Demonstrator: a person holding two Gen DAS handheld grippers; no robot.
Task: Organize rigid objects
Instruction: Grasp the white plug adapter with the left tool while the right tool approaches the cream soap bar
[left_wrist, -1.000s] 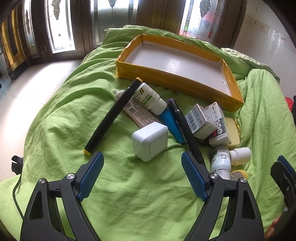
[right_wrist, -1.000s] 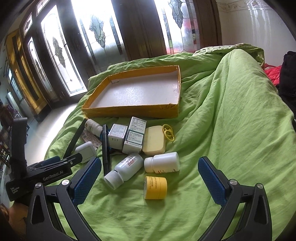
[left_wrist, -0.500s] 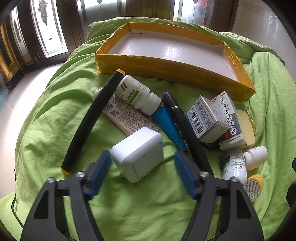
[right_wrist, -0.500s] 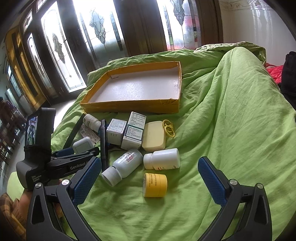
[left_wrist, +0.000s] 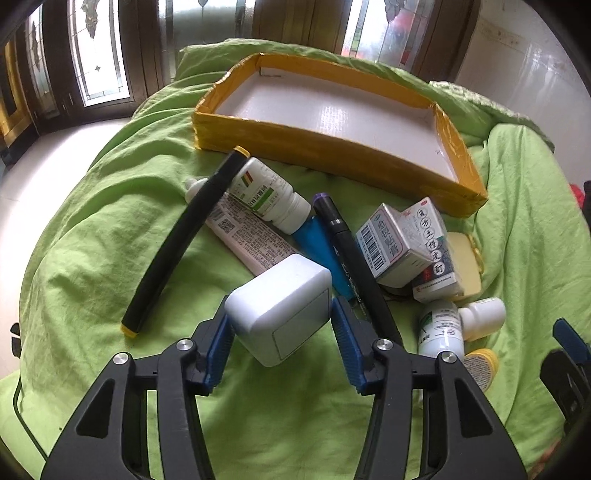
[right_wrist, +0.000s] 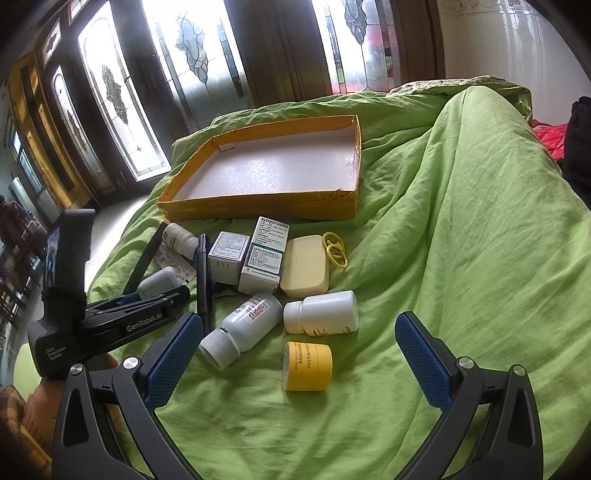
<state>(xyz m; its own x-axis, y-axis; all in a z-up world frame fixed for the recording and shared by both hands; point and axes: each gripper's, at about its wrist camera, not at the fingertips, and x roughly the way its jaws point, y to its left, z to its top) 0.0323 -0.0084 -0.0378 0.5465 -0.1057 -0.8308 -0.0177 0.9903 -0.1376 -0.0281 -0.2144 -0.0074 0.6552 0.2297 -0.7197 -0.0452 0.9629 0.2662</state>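
My left gripper (left_wrist: 282, 343) is shut on a white square charger block (left_wrist: 282, 308), its blue pads pressed on both sides; the block also shows in the right wrist view (right_wrist: 159, 282). Behind it lie a long black marker with yellow ends (left_wrist: 177, 243), a white tube (left_wrist: 243, 236), a white pill bottle (left_wrist: 266, 194), a black pen (left_wrist: 351, 258) and two medicine boxes (left_wrist: 406, 243). The yellow-rimmed tray (left_wrist: 332, 155) stands empty at the back. My right gripper (right_wrist: 299, 360) is open above a yellow jar (right_wrist: 306, 365), with two white bottles (right_wrist: 321, 312) just beyond.
Everything lies on a rumpled green blanket (right_wrist: 461, 221). A cream soap-like case (right_wrist: 304, 266) and yellow rings (right_wrist: 334, 249) lie by the boxes. Glass doors (right_wrist: 122, 96) stand behind the bed. The floor drops off at the left (left_wrist: 44, 155).
My left gripper moved forward over the charger block and closed on it. The right gripper stayed open and nearly still.
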